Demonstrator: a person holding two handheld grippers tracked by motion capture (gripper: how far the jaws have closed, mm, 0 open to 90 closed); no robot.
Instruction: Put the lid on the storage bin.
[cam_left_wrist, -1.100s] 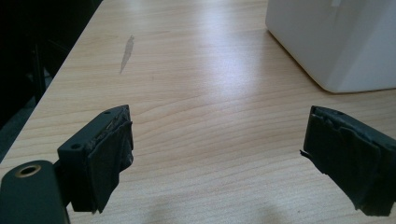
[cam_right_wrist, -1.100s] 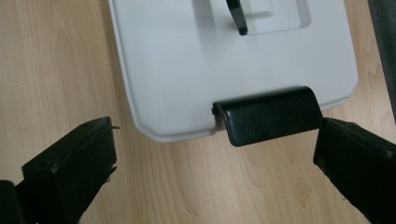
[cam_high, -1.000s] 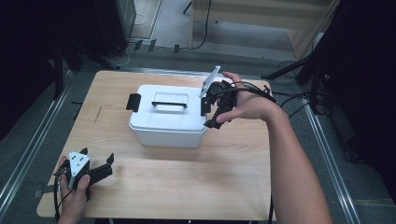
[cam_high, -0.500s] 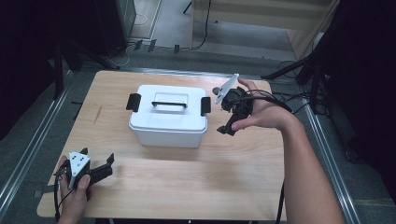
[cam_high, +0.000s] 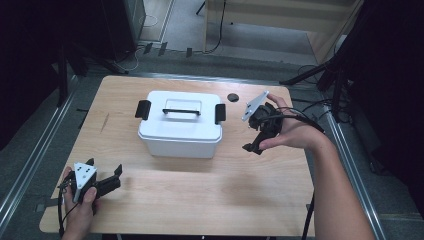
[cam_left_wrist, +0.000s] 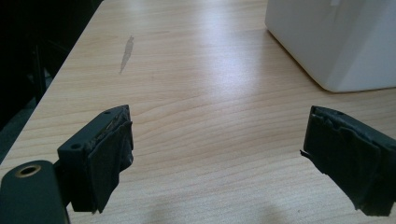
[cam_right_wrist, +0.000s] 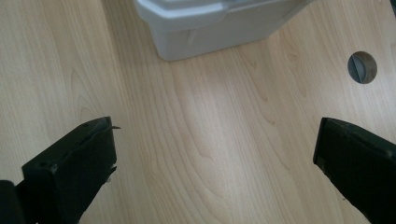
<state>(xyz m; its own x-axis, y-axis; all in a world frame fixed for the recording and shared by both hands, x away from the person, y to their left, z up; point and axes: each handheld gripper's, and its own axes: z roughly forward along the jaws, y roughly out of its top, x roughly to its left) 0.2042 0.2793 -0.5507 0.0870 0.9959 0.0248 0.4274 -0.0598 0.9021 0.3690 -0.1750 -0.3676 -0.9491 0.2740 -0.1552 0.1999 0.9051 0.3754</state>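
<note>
The white box (cam_high: 180, 131) sits shut on the worktop (cam_high: 210, 195), its lid down with the black handle (cam_high: 182, 111) across the top and a black latch (cam_high: 220, 113) on each end, and it lies just to the left of your right tongs (cam_high: 257, 135), well ahead and to the right of your left tongs (cam_high: 107, 182). What has just changed is on your right side: a second ago your right tongs were against the right-end latch of the box, and now they have drawn away to the right and hang above bare wood, jaws spread wide with nothing between them. In the right gripper view the box's corner (cam_right_wrist: 210, 23) lies ahead of the jaws, apart from them, and the small round grommet (cam_right_wrist: 362, 67) in the worktop shows off to one side. Your left tongs have not moved; they rest at the near left edge of the worktop, also wide open and empty, with the box's lower corner (cam_left_wrist: 336, 42) ahead to their right. I judge that the right latch has been dealt with and released; whether it is now undone I cannot tell from here. The left latch (cam_high: 142, 108) looks likely to be your next concern.
</note>
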